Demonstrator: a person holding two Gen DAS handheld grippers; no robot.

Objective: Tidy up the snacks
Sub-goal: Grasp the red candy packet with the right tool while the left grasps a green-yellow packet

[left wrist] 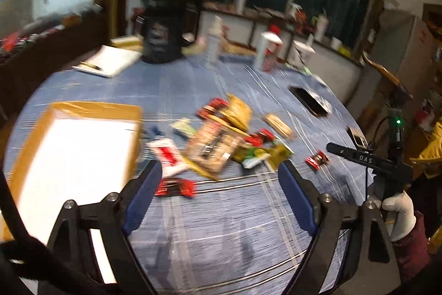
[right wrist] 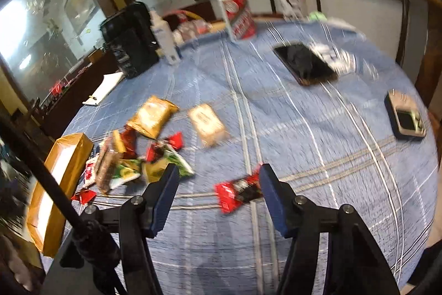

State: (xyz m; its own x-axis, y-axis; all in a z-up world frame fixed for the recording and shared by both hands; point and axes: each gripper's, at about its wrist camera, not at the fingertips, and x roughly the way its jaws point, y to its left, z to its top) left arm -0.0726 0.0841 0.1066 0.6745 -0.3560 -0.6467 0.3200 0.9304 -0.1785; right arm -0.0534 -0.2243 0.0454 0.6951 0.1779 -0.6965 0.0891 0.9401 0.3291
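Observation:
A heap of snack packets [left wrist: 223, 140] lies mid-table on the blue cloth; it also shows in the right wrist view [right wrist: 132, 154]. An open gold box [left wrist: 74, 154] with a white inside stands left of the heap, and shows in the right wrist view too [right wrist: 60, 184]. My left gripper [left wrist: 221, 184] is open and empty above the cloth, with a red packet [left wrist: 175, 186] by its left finger. My right gripper [right wrist: 218, 184] is open, with a red packet [right wrist: 237, 191] lying between its fingertips on the cloth. A tan packet [right wrist: 207, 125] and a gold bag [right wrist: 153, 116] lie apart from the heap.
A black jug [left wrist: 165, 29], a white notepad with a pen [left wrist: 109, 62], bottles and a red-white carton [right wrist: 237, 14] stand at the table's far side. A phone [right wrist: 305, 64] and a small device [right wrist: 406, 119] lie at the right. The right hand's tool [left wrist: 370, 159] shows in the left wrist view.

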